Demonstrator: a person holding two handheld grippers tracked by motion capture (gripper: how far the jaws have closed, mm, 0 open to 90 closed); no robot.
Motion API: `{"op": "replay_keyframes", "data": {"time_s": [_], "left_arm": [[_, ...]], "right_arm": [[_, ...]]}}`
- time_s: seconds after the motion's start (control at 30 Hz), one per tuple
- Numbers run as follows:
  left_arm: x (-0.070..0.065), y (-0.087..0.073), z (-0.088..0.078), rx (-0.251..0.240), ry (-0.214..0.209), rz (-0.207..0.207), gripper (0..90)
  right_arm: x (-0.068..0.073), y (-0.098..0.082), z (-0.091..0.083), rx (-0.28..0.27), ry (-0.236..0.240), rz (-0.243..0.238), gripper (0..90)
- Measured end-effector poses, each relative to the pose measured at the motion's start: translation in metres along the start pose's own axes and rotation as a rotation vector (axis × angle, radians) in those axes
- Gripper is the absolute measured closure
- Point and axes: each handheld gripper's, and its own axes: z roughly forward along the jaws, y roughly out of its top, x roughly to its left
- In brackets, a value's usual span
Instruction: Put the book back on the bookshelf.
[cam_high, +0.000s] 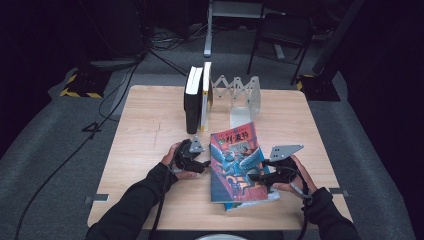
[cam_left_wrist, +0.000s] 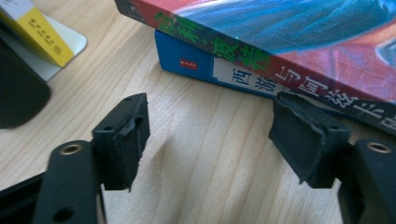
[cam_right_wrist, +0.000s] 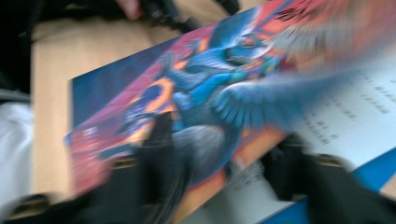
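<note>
A book with a red and blue picture cover (cam_high: 235, 160) lies flat on a blue book (cam_high: 250, 204) in the middle of the wooden table (cam_high: 145, 130). My left gripper (cam_high: 202, 165) rests on the table just left of the stack. In the left gripper view it (cam_left_wrist: 210, 135) is open, pointing at both spines, the red one (cam_left_wrist: 280, 60) over the blue one (cam_left_wrist: 187, 60), with bare wood between the jaws. My right gripper (cam_high: 257, 177) sits over the top book's right edge. In its blurred view the right gripper (cam_right_wrist: 224, 163) has its jaws apart, one over the picture cover (cam_right_wrist: 196, 93), one over a white printed surface (cam_right_wrist: 355, 112).
Behind the stack a black book (cam_high: 192, 100) and a yellow-and-white book (cam_high: 206, 95) stand upright at the left end of a folding metal book rack (cam_high: 242, 95). A chair (cam_high: 280, 35) and cables lie on the floor past the table's far edge.
</note>
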Motion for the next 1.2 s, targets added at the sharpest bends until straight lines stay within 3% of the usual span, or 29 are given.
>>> {"op": "replay_keyframes", "data": {"time_s": [0.03,0.17,0.27,0.37,0.4,0.43,0.5,0.57,0.63,0.7,0.83,0.9,1.03,1.2], "left_arm": [[0.001,0.001,0.000,0.002,0.001,-0.008,26.7],[0.005,0.001,0.000,-0.002,0.002,-0.024,26.4],[0.010,0.000,0.000,-0.006,0.001,-0.030,26.4],[0.013,-0.001,-0.001,-0.005,0.006,-0.037,26.4],[0.013,-0.001,-0.001,-0.005,0.006,-0.037,26.3],[0.013,-0.001,-0.001,-0.003,0.004,-0.046,26.3],[0.013,-0.001,-0.001,-0.003,0.009,-0.043,26.3],[0.014,0.000,0.001,-0.004,0.014,-0.034,26.9],[0.017,0.000,0.005,-0.001,0.018,-0.034,29.0],[0.022,-0.001,0.007,-0.003,-0.004,-0.073,29.0],[0.028,0.002,0.008,-0.009,-0.012,-0.082,30.7],[0.032,0.005,0.006,-0.028,-0.025,-0.098,32.8],[0.043,0.014,-0.004,-0.112,-0.067,-0.134,34.2],[0.048,0.033,-0.026,-0.184,-0.079,-0.097,51.1]], "right_arm": [[-0.004,0.001,0.003,0.018,0.015,0.028,43.4],[-0.012,0.006,0.015,0.026,0.023,0.029,41.0],[-0.023,0.012,0.027,0.035,0.043,0.061,41.1],[-0.031,0.014,0.034,0.029,0.053,0.071,58.7],[-0.031,0.014,0.034,0.029,0.053,0.071,58.7],[-0.032,0.014,0.033,0.018,0.048,0.059,65.7],[-0.030,0.014,0.032,0.006,0.046,0.055,69.7],[-0.027,0.015,0.031,-0.001,0.043,0.033,71.3],[-0.024,0.012,0.030,-0.020,0.069,0.015,71.9],[-0.021,0.008,0.030,-0.031,0.095,0.005,72.0],[-0.012,0.009,0.028,-0.034,0.068,-0.043,72.7],[-0.011,0.009,0.026,-0.047,0.064,-0.055,72.7],[-0.006,0.010,0.015,-0.106,0.059,-0.100,72.7],[0.001,0.017,0.004,-0.171,0.006,-0.141,73.9]]}}
